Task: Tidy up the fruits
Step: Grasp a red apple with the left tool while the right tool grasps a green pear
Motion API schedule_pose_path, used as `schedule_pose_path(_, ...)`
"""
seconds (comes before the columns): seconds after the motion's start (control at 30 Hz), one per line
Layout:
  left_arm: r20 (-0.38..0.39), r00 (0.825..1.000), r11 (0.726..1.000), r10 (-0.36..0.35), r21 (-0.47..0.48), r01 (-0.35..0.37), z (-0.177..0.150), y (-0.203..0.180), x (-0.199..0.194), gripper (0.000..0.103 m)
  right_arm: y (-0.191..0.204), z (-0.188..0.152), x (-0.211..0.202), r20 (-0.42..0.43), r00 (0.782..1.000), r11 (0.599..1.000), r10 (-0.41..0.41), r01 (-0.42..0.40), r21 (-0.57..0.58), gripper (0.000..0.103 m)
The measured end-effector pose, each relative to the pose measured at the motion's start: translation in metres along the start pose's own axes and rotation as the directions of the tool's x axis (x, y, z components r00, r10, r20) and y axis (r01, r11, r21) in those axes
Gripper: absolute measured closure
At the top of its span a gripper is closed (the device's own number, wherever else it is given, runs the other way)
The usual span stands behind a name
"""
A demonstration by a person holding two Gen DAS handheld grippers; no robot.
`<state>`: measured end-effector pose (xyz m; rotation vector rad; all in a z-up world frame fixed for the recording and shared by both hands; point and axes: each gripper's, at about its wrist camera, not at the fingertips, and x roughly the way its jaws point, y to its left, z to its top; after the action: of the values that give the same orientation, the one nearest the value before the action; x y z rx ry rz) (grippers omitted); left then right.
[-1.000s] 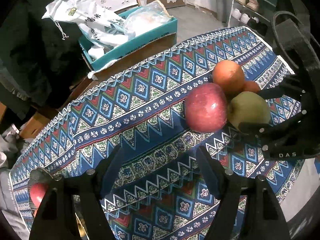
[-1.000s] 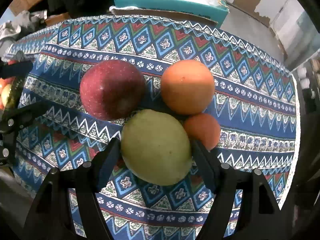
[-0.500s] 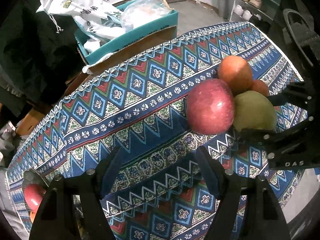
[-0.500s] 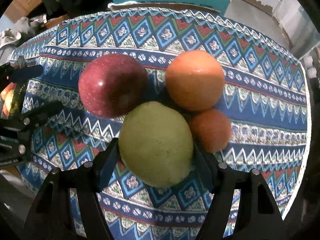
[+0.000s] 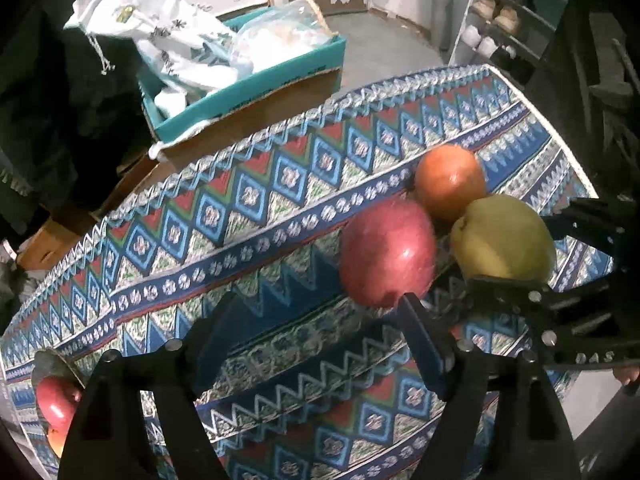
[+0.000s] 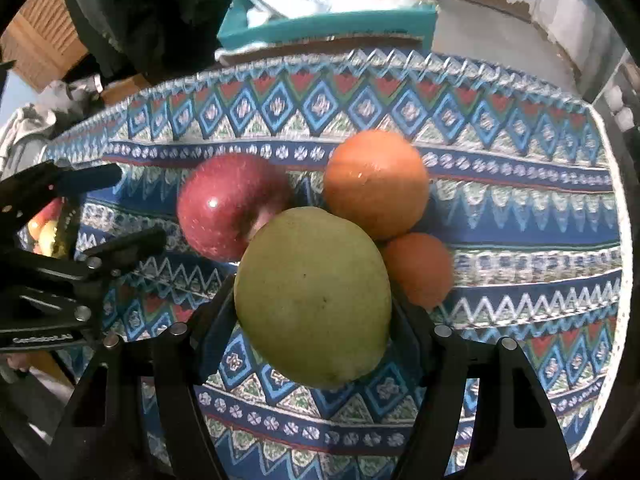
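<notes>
My right gripper point(image 6: 312, 312) is shut on a green pear point(image 6: 314, 296) and holds it just above the patterned tablecloth point(image 6: 520, 240). The pear also shows in the left wrist view point(image 5: 504, 236), lifted between the right gripper's fingers. A red apple point(image 6: 230, 208), a large orange point(image 6: 376, 182) and a small orange point(image 6: 420, 268) lie on the cloth right behind it. My left gripper point(image 5: 316, 320) is open and empty, with the red apple point(image 5: 388, 252) just past its right finger point(image 5: 424, 340). The large orange point(image 5: 450, 182) lies behind the apple.
A metal bowl holding a red apple point(image 5: 54, 404) sits at the near left of the table; it shows behind the left gripper in the right wrist view point(image 6: 46, 228). A teal box point(image 5: 248, 88) with plastic bags stands beyond the table's far edge. A shoe rack point(image 5: 512, 12) stands at the back right.
The right gripper has closed in on the pear and raised it slightly off the cloth. The left gripper has moved right, toward the red apple.
</notes>
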<state>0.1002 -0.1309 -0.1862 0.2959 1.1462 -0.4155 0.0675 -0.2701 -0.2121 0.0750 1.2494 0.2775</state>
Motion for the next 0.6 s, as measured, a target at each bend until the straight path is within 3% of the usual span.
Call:
schedule_pose_path(0.27, 0.002, 0.999, 0.998, -0.050, -0.026, 0.050, 0.017, -0.016, 0.007, 0.022, -0.020, -0.001, -0.030, 0.051, 0.997, 0.998, -0.052, 0.051, 0.031, 0.032)
schedule_pose_path(0.6, -0.042, 0.998, 0.999, -0.040, -0.004, 0.040, 0.026, -0.032, 0.037, 0.022, -0.053, -0.008, -0.041, 0.073, 0.994, 0.991, -0.081, 0.073, 0.112, 0.032)
